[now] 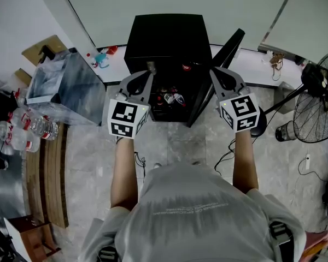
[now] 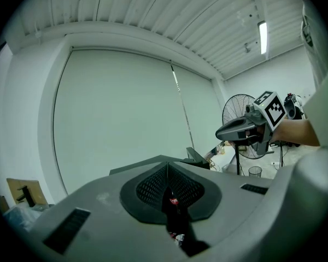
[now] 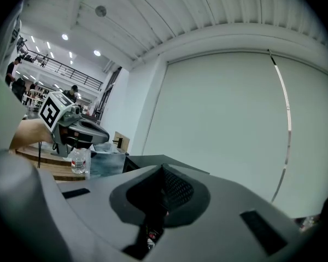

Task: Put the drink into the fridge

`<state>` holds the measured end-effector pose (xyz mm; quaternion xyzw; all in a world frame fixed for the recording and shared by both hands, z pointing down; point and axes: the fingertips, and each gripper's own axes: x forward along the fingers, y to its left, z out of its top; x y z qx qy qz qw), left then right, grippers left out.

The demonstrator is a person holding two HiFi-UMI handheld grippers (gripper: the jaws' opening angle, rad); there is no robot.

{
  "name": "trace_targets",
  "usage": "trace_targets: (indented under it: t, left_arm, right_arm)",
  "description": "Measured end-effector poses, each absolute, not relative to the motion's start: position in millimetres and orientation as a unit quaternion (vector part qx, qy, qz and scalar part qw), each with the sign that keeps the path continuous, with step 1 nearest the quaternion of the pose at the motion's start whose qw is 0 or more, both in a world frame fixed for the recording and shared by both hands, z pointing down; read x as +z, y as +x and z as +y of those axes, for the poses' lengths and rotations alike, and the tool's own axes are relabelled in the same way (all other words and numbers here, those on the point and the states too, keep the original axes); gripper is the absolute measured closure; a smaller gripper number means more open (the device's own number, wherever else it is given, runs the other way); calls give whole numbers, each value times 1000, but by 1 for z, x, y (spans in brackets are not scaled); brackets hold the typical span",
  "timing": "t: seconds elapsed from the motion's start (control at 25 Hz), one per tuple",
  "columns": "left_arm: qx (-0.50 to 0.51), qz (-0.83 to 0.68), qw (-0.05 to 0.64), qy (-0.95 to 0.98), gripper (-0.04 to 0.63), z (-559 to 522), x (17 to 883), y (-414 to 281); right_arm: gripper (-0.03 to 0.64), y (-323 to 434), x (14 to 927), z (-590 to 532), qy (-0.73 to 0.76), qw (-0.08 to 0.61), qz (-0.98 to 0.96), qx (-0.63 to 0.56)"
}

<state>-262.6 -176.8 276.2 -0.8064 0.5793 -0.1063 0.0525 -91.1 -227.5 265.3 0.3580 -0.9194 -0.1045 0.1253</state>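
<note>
The fingers [image 2: 150, 187] of the left gripper [image 1: 151, 67] are pressed together, with nothing between them. Those of the right gripper [image 1: 214, 70] are the same. Both grippers hover just in front of the black fridge [image 1: 164, 37], whose door [image 1: 229, 47] stands open to the right. The drink bottles [image 1: 172, 98] lie inside the fridge. Water bottles [image 1: 35, 125] rest on the wooden surface [image 1: 49, 168] at the left.

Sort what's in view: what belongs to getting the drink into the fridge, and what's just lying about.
Job: fridge, its open door, drinks inside, left gripper, right gripper.
Lying about: water bottles on the bench, clear bin, fan, cardboard box.
</note>
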Motion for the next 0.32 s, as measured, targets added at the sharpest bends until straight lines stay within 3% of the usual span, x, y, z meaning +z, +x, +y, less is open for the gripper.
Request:
trace_targets:
  t: [0.32]
  left_arm:
    - [-102,579,51,-808,580,-179,275,-265]
  right_arm:
    - [617,-92,266,-230,359,124,-919,-103]
